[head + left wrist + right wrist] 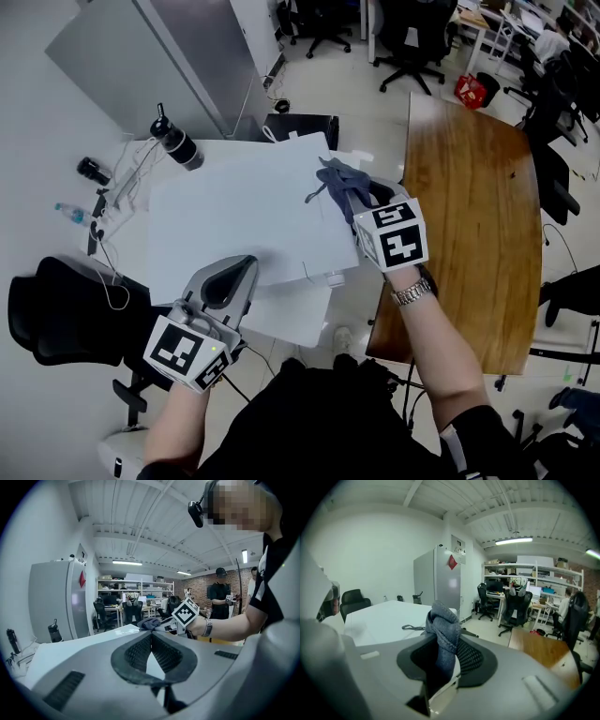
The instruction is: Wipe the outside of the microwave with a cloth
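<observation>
Grasping the cloth (339,176) in the right gripper (361,202) with a bunched fold projecting, ready for wiping, we hold the left gripper (151,639) clenched and empty at the bench (234,178) edge.

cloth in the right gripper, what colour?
The cloth is plain blue-grey, no pattern. It shows best in the right gripper view.

- A white tabletop (220,150) fills the middle left of the head view.
- A black bottle (176,142) stands on it near its upper left corner.
- A small clear bottle (71,213) lies at the far left edge, beside loose cables (114,274).
- A grey cabinet (141,56) occupies the upper left.
- A wooden table (473,216) runs down the right side.
- A red bag (471,90) sits on the floor at the upper right.
- A black office chair (56,309) is at the lower left.
</observation>
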The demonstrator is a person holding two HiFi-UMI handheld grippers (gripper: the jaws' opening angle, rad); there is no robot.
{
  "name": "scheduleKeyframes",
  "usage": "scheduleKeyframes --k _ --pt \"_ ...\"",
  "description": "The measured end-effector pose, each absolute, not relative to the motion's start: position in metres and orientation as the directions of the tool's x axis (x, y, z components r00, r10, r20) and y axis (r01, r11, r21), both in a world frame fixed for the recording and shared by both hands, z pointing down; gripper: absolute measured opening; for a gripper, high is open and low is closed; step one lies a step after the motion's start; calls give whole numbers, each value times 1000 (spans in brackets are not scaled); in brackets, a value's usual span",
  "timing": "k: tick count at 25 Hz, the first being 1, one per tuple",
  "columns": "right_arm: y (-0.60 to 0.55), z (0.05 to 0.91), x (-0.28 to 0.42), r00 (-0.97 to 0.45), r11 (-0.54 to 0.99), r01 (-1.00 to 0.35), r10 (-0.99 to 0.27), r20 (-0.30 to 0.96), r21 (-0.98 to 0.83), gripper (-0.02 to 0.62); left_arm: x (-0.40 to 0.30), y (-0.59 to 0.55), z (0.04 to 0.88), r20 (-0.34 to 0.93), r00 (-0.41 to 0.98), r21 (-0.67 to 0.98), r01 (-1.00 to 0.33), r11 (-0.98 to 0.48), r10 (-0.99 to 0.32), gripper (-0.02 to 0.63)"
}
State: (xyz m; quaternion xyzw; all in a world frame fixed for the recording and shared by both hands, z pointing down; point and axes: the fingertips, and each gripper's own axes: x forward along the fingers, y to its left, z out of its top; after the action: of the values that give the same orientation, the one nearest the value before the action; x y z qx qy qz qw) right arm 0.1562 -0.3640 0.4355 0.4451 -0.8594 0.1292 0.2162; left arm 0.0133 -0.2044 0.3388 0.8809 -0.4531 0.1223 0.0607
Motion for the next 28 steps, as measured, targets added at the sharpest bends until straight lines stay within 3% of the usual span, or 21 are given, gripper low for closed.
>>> scheduleKeyframes --k 12,28 --pt "-369 487 164 -580 568 -805 -694 426 -170 104 31 -202 344 306 543 -21 -817 -576 -782 5" --pt "-377 580 161 -590 565 -796 -639 494 -218 104 38 -200 352 328 517 -44 -827 -560 -790 5"
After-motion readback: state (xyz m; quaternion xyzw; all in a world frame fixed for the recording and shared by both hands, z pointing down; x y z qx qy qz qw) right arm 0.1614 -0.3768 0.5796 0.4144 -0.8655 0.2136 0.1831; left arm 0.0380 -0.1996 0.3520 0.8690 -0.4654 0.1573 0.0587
